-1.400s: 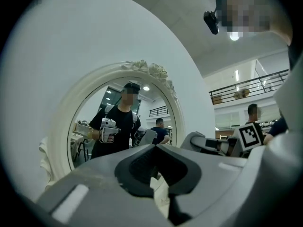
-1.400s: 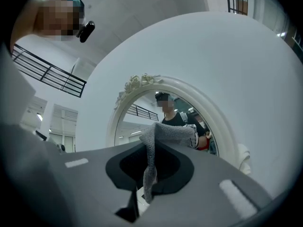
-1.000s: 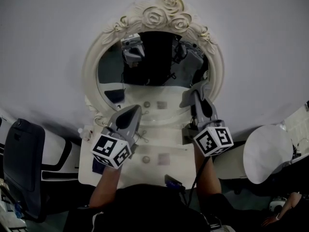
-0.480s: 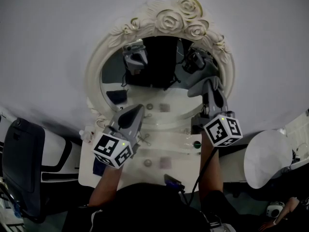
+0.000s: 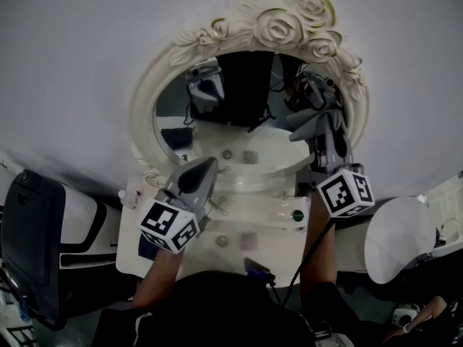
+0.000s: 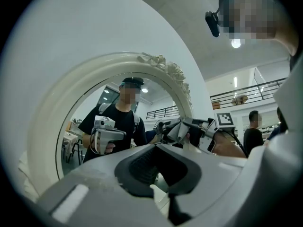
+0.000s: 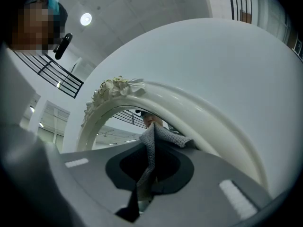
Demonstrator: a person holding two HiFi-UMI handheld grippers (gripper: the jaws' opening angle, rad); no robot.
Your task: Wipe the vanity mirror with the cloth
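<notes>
The oval vanity mirror has a cream frame topped with carved roses and stands on a white vanity table. My right gripper is raised at the mirror's right side and is shut on a grey cloth, which lies against the glass near the frame. In the right gripper view the cloth sticks up between the jaws, close under the frame. My left gripper hovers low at the mirror's lower left, shut and holding nothing. In the left gripper view the mirror reflects both grippers.
A black chair stands left of the table and a white round seat right of it. Small items lie on the tabletop, among them a green-dotted one and a dark blue one. A person stands far behind.
My right gripper has moved up and to the right along the mirror's right side with the cloth in it. The left gripper has stayed in place.
</notes>
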